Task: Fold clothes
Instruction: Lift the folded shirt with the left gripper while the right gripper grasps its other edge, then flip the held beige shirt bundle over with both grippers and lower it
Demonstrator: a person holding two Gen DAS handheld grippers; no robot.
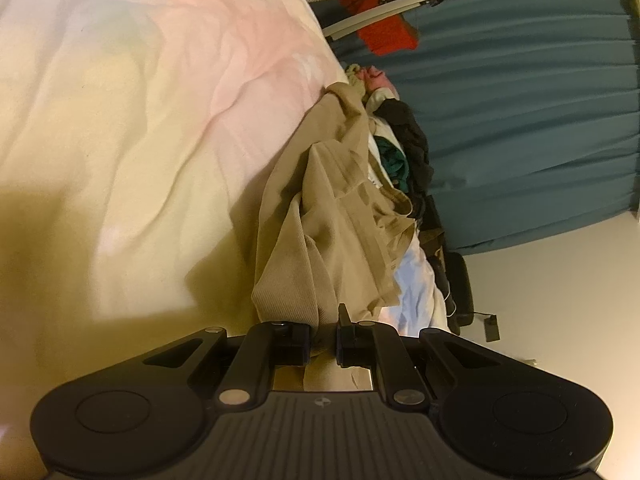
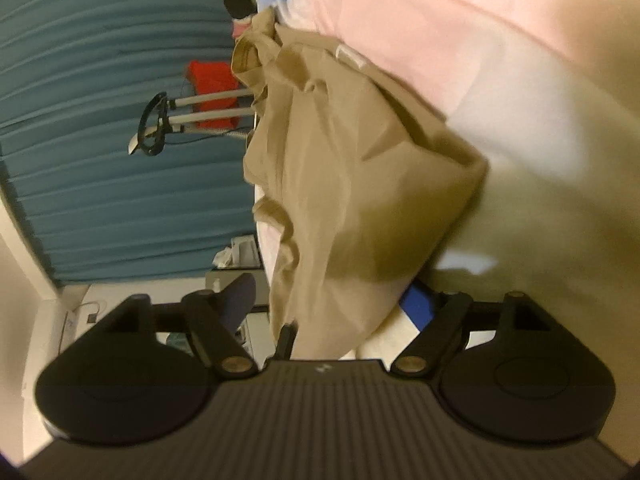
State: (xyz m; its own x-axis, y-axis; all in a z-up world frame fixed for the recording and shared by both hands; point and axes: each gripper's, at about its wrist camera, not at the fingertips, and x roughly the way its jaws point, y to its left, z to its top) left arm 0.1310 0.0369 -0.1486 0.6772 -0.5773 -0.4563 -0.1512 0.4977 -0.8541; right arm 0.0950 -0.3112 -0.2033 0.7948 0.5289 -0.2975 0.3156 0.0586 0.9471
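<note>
Nearest, in the left wrist view: left tongs, matte black plastic with ribbed housing and metal pivot pins, clamped tight on a bunched edge of the tan garment. Fabric fine-ribbed, soft, draped in long vertical folds away from the grip across the bed. Bedding pale cream with washed pink and faint green patches, lightly creased. Beyond the garment, a loose heap of other clothes in black, teal, white and pink at the bed's edge. Farthest, pleated teal curtain, a white-tubed rack and a red cloth draped on it. In the right wrist view: right tongs spread wide, blue-padded fingers well apart, tan garment hanging slack between them with no pad seen pressing it; image blurred. Behind, the same pink-and-cream bedding, teal curtain and rack with red cloth.
</note>
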